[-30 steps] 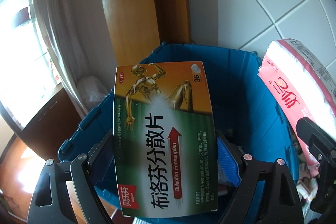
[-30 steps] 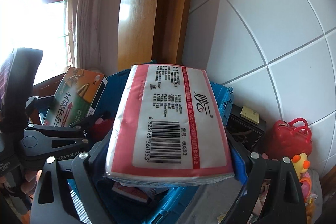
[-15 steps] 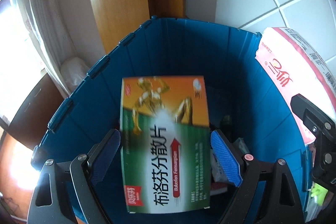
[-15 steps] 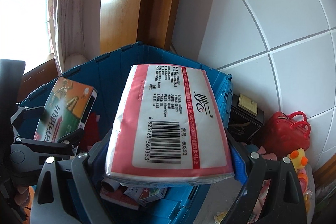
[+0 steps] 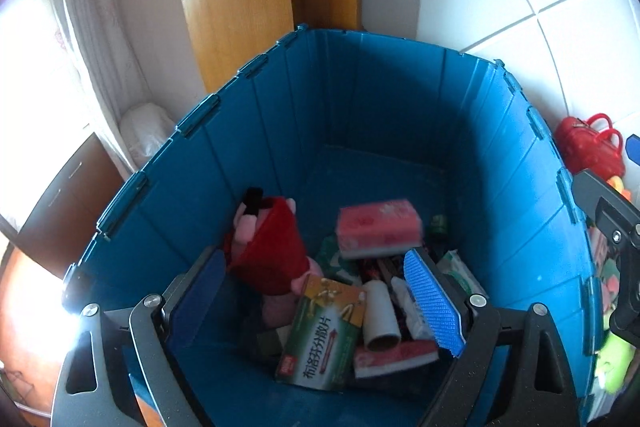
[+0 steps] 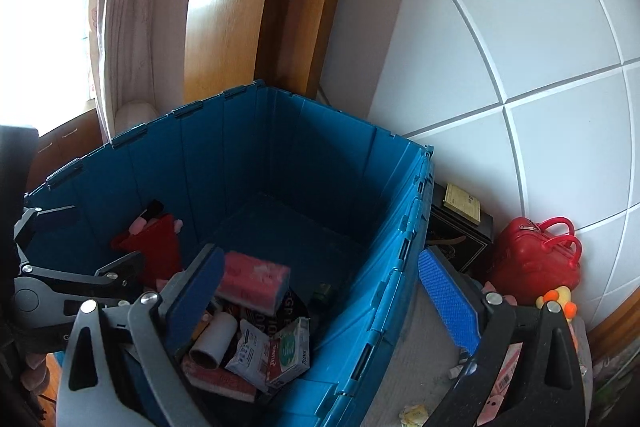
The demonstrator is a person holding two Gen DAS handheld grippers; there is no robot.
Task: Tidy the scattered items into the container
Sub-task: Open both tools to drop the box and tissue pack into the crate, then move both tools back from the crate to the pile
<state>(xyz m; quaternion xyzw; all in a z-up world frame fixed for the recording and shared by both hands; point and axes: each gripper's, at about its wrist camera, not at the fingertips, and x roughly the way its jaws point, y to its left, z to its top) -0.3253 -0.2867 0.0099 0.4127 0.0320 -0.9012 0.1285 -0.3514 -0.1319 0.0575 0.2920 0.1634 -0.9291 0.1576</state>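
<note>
The blue crate (image 5: 400, 115) (image 6: 280, 155) stands open below both grippers. On its floor lie the green and orange medicine box (image 5: 324, 335), the pink tissue pack (image 5: 378, 227) (image 6: 252, 281), a red plush toy (image 5: 272, 247) (image 6: 156, 247) and a cardboard roll (image 5: 380, 319) (image 6: 214, 343). My left gripper (image 5: 316, 303) hangs open over the medicine box, holding nothing. My right gripper (image 6: 322, 301) straddles the crate's right wall, its jaws opening and gripping nothing. The left gripper's body (image 6: 60, 291) also shows at the left edge of the right wrist view.
Outside the crate on the right sit a black box (image 6: 460, 227), a red handbag (image 6: 536, 259) (image 5: 588, 143) and a yellow duck toy (image 6: 556, 301). A wooden door frame (image 6: 224, 7) and a curtain (image 6: 120, 27) stand behind the crate, beside white tiles (image 6: 520, 27).
The medicine box has left the left gripper and the tissue pack has left the right one; both now lie in the crate. Both grippers tipped further down over the crate.
</note>
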